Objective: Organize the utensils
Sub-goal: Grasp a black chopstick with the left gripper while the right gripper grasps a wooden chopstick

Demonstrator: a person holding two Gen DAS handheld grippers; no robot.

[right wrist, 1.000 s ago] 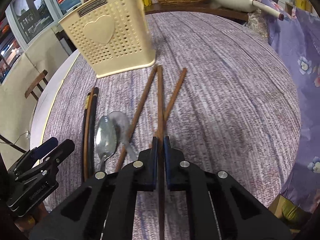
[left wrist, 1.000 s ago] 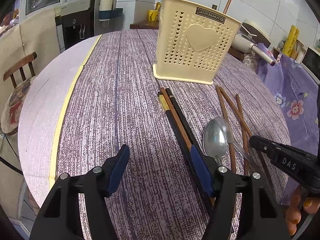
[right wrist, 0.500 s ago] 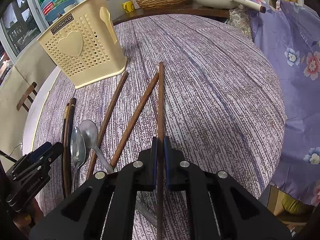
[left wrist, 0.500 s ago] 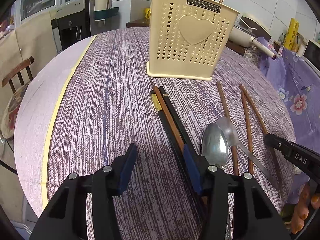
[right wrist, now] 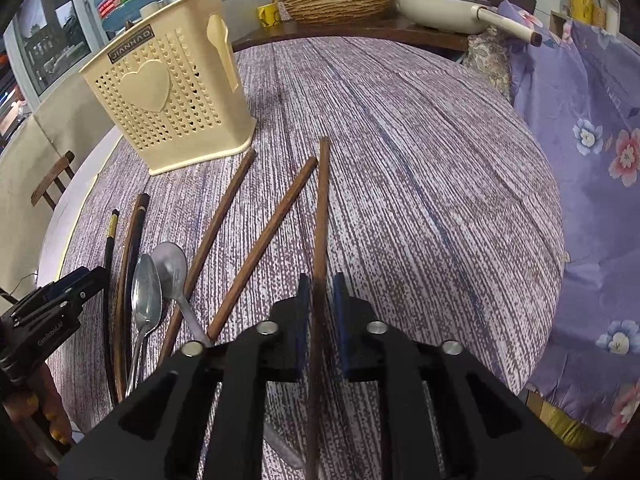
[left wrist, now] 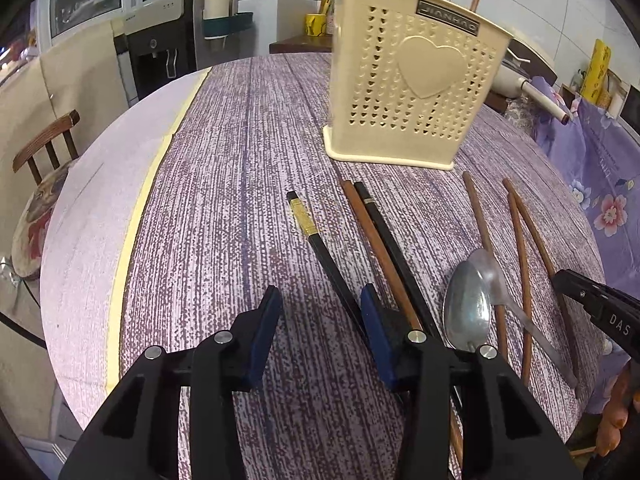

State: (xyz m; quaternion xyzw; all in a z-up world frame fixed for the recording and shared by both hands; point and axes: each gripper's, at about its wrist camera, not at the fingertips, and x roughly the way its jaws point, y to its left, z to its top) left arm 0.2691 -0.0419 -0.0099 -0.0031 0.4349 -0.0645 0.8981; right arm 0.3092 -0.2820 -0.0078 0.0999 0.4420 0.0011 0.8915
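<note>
— What was held?
— One brown chopstick (right wrist: 321,216) was loosely straddled by the right gripper (right wrist: 319,292); the left gripper (left wrist: 320,312) was spread wide, empty.
— And next?
— A carry to the holder (right wrist: 168,96), judged.

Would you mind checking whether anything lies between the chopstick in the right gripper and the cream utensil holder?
Nothing visible does. The brown chopstick sits between the jaws of the right gripper; the tablecloth between its tip and the utensil holder is bare. Two more brown chopsticks lie left of it.
</note>
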